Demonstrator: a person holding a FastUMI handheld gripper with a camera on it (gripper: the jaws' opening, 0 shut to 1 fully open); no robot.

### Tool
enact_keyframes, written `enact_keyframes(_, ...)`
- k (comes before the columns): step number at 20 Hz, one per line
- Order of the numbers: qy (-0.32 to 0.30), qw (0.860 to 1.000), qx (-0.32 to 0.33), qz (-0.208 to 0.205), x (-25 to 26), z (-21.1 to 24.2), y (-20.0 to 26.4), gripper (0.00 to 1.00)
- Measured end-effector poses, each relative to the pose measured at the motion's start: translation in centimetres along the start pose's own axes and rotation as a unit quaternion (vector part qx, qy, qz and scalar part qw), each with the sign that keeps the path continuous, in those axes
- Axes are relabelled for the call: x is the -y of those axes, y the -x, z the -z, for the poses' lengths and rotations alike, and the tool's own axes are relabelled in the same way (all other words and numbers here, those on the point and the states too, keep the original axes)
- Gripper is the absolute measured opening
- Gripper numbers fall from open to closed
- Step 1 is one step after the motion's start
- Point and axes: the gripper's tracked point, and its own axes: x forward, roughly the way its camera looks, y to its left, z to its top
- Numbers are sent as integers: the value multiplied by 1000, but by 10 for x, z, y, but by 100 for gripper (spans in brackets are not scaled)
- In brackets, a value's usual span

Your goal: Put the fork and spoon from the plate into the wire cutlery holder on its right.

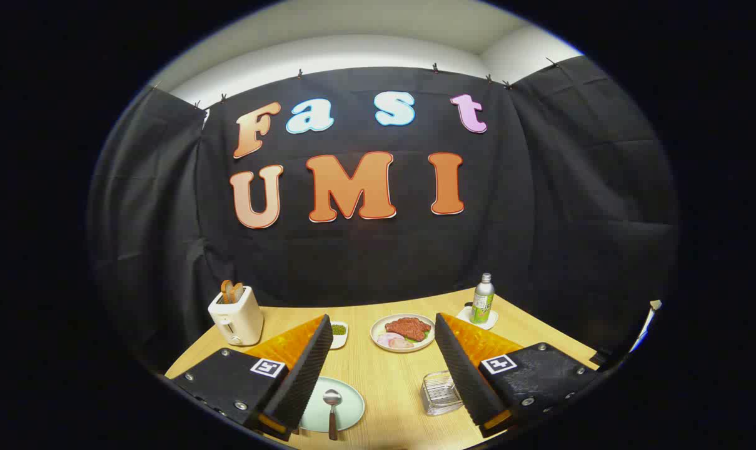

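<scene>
One spoon [332, 405] lies on the pale green plate [351, 406] low in the frame, left of centre; its long axis runs almost straight toward me, bowl at the far end and dark handle at the near end, which reaches over the plate's near rim; I cannot make out the fork, since my left finger covers the plate's left part. My gripper [378, 375] hangs above the table with its fingers spread wide and nothing between them; the plate sits by the inner edge of the left finger, and the wire cutlery holder [441, 392] stands to the plate's right, close against the inner edge of the right finger; the holder looks clear and boxy, and I cannot tell from here whether anything is in it; plate and holder are apart, with bare wood between them.

Further up the frame, between and beyond the fingertips, a white plate of food [403, 332] carries a red slab and some pale slices; a small white dish [339, 333] with something green in it peeks out just beside the left fingertip; at the middle left a cream toaster [236, 315] holds two slices of toast; at the middle right a bottle [483, 300] with a green label stands upright on a small white saucer [476, 317].

The table [390, 375] is light wood with a straight grain; black cloth [571, 187] hangs behind it and wraps both sides, clipped along its top edge, with a pale wall above at the top of the frame.
</scene>
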Motion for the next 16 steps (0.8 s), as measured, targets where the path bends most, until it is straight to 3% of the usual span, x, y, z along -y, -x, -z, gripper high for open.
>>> enact_keyframes(16, 29, 995, -74, -56, -51, 67, -3, 98)
